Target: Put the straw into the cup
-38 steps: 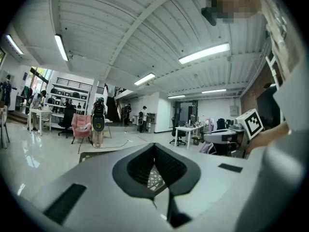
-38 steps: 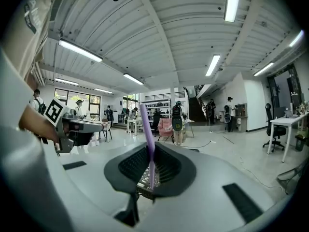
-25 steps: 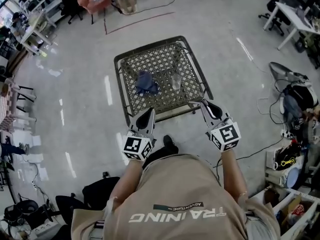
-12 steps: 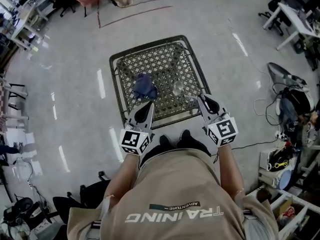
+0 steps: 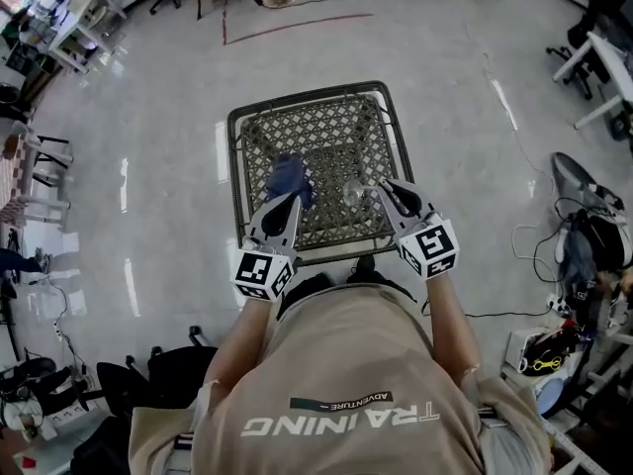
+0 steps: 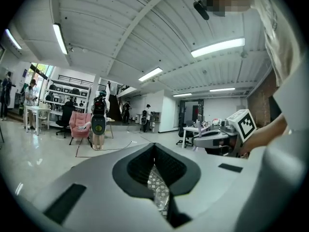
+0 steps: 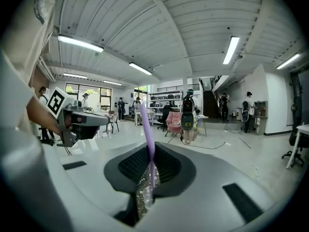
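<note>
Currently right gripper (image 5: 384,187) clamps the straw (image 7: 147,129), upright between its jaws; left gripper (image 5: 290,202) closed, empty. We judge it light, crushable.

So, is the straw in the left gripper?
No, the purple straw stands clamped between the jaws of the right gripper, while the left gripper holds nothing.

left tongs (image 6: 154,152) closed, empty; mesh table (image 6: 157,188) beneath; right tongs (image 6: 202,140) alongside.
</note>
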`<move>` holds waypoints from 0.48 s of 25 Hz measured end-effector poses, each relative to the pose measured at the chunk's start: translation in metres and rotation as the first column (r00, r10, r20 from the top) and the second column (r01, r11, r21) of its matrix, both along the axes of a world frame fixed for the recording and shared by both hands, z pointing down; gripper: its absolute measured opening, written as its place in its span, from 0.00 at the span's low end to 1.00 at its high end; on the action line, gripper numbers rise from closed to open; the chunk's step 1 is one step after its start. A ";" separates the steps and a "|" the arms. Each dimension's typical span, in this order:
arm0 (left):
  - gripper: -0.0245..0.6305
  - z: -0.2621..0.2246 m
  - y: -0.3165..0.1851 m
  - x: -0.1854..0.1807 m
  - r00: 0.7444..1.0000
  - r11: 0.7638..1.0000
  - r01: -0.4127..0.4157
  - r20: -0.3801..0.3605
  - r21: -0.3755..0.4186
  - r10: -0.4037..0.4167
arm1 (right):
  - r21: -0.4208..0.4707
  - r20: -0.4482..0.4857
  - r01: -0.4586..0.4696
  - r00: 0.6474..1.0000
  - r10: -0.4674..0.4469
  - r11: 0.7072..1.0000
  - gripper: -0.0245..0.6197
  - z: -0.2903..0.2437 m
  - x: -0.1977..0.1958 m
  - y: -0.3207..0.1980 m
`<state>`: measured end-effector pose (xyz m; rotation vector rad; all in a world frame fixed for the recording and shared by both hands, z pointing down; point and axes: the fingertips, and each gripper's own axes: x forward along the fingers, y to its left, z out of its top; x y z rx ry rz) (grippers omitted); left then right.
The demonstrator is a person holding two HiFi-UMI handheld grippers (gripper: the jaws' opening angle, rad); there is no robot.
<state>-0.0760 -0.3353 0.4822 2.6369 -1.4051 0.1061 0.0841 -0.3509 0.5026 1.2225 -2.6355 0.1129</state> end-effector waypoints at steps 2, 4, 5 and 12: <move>0.06 -0.002 -0.007 0.006 1.000 1.000 0.030 0.010 0.001 -0.030 | -0.005 0.000 0.038 0.999 -0.038 0.999 0.10 0.003 0.002 -0.008; 0.06 -0.003 -0.013 0.009 0.998 0.998 0.062 0.014 0.003 -0.062 | -0.014 -0.007 0.076 0.997 -0.076 0.997 0.10 0.008 0.000 -0.016; 0.06 -0.004 -0.016 0.009 0.997 0.997 0.078 0.012 0.003 -0.078 | -0.021 -0.012 0.093 0.996 -0.093 0.995 0.10 0.011 -0.002 -0.020; 0.06 -0.003 -0.025 0.002 0.993 0.993 0.116 0.031 -0.005 -0.116 | -0.089 -0.031 0.140 0.989 -0.143 0.986 0.10 0.053 -0.016 -0.047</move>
